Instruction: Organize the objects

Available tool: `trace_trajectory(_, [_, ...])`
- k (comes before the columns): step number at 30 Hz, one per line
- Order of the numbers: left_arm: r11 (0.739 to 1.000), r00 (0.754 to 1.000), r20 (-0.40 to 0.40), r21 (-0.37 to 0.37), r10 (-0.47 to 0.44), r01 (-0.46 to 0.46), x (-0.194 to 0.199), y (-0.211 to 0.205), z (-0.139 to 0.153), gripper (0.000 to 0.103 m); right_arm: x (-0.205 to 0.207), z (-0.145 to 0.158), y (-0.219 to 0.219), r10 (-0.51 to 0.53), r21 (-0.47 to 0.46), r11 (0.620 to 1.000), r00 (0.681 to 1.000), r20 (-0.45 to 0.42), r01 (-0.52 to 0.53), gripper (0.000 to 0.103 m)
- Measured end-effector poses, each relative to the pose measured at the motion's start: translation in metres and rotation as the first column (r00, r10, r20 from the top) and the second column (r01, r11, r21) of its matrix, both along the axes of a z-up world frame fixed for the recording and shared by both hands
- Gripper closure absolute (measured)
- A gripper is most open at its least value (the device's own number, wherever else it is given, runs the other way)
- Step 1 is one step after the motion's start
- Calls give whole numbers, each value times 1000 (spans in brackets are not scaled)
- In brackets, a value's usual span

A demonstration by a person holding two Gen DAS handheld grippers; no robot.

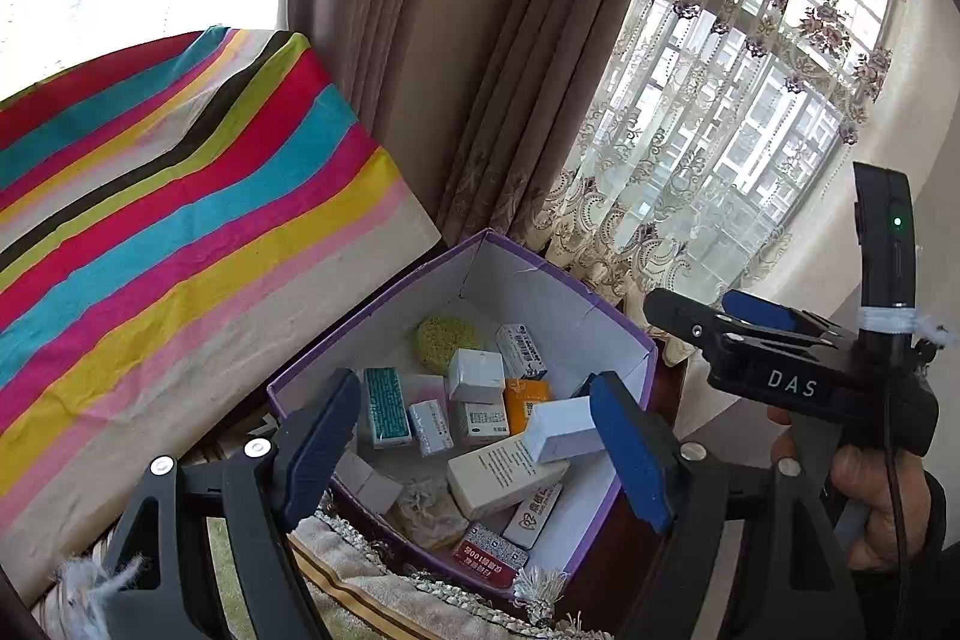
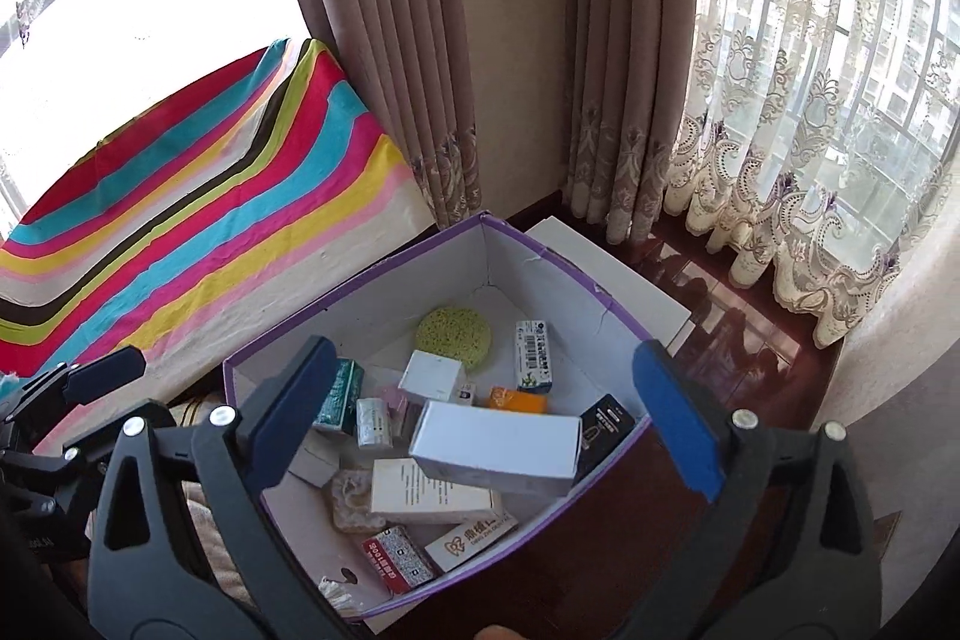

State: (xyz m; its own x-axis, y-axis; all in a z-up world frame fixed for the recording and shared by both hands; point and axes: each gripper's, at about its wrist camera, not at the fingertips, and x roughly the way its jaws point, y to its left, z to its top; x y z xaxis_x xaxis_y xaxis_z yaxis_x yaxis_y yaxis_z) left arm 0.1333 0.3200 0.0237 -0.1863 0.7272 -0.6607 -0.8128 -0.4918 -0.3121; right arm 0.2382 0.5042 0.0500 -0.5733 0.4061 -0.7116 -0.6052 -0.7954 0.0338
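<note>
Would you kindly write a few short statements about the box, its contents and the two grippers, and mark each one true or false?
1. The purple-edged box holds many small cartons. True.
2. The left gripper grips a white carton. False: its fingers stand apart with nothing pressed between them.
3. A round yellow-green sponge lies near the box's far corner. True.
4. The striped cloth lies inside the box. False: it is outside, beside the box.
5. The right gripper is shut. False: it is wide open above the box.
6. An orange carton lies in the box. True.
</note>
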Motion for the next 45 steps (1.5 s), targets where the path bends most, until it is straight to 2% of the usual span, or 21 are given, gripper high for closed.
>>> trace_trajectory(3, [999, 999, 16, -32, 34, -33, 5, -12, -9, 20, 2, -7, -7, 26, -10, 1000, 1000, 12, -26, 1])
trace_trajectory(7, [998, 994, 102, -49, 47, -42, 5, -24, -25, 20, 7, -12, -19, 47, 14, 999, 998, 33, -47, 0])
trace_trajectory(11, [999, 996, 95, -41, -1, 5, 11, -18, -32, 11, 10, -17, -18, 32, 17, 999, 998, 48, -33, 0])
trace_trajectory(15, [997, 998, 53, -78, -14, 18, 16, -5, -39, 5, 13, -23, -12, 7, 34, 999, 997, 72, -9, 0])
trace_trajectory(18, [996, 991, 133, -87, -4, 16, 10, -3, -50, 4, 15, -27, -5, -7, 27, 1000, 996, 86, 4, 0])
trace_trajectory(20, [995, 981, 189, -99, 36, -17, 4, -6, -57, 4, 16, -30, -3, -13, 25, 1000, 995, 95, 11, 0])
trace_trajectory(24, [990, 948, 306, -128, 90, -52, -1, -15, -72, 3, 17, -35, -6, -1, 16, 1000, 994, 113, -1, 0])
trace_trajectory(29, [986, 963, 250, -158, 98, -59, 13, -15, -80, 3, 17, -42, -13, 16, 4, 1000, 991, 134, -16, 0])
trace_trajectory(33, [987, 952, 289, -148, 99, -57, 10, -16, -89, 0, 16, -49, -15, 15, 8, 1000, 985, 173, -17, 0])
trace_trajectory(36, [984, 955, 284, -173, 86, -37, 12, -13, -92, 0, 17, -54, -15, 5, 19, 1000, 979, 204, -9, 0])
trace_trajectory(45, [987, 953, 297, -159, 66, -19, 4, -10, -92, 0, 13, -61, -17, -6, 41, 999, 968, 251, -4, 0])
